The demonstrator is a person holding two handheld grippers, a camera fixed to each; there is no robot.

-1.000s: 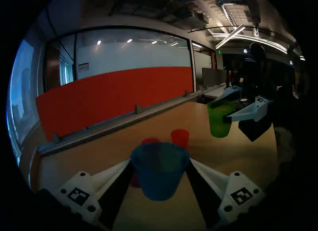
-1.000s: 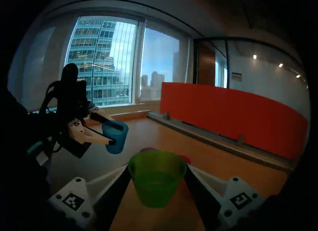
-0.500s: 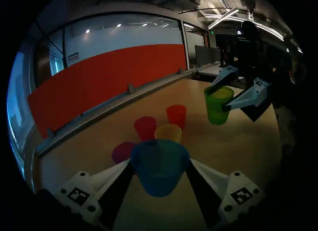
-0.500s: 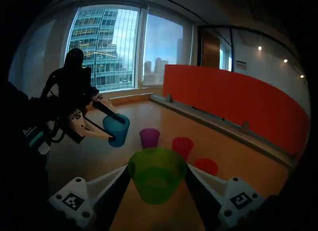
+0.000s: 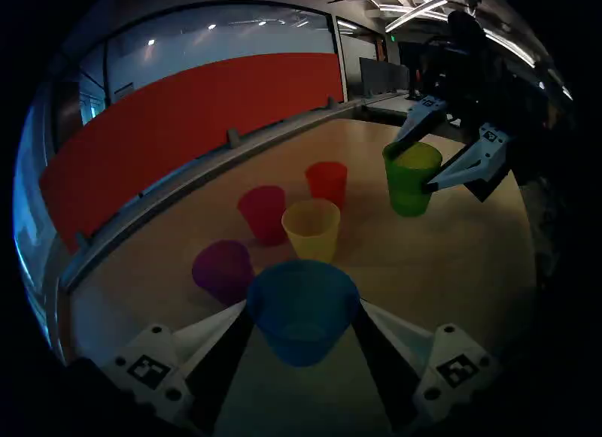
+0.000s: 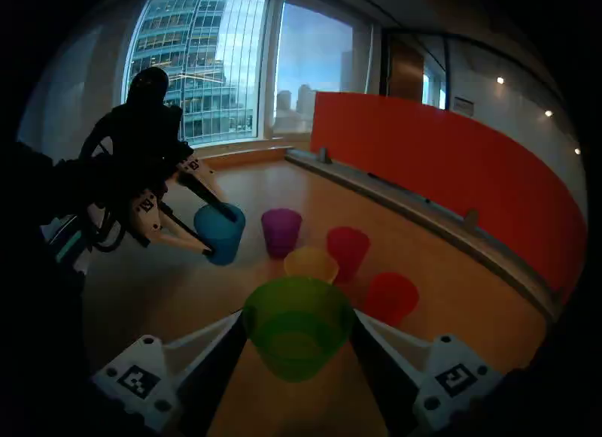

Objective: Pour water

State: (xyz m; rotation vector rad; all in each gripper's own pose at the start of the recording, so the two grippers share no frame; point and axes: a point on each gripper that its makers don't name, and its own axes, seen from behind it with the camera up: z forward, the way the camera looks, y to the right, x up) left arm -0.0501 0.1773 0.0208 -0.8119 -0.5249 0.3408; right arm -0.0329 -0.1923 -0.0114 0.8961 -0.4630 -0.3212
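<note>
In left tool (image 5: 302, 318) — blue cup (image 5: 303, 333), translucent, upright.

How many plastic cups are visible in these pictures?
6. The left gripper holds a blue plastic cup, the right gripper a green plastic cup. On the wooden table stand a yellow cup, a purple cup, a pink cup and a red cup. None looks hidden.

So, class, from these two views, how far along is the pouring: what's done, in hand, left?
Done: the left gripper grips the blue cup, the right gripper the green cup. In hand: both held upright near the purple, pink, yellow and red cups. Left: the pour; neither is tipped.
</note>
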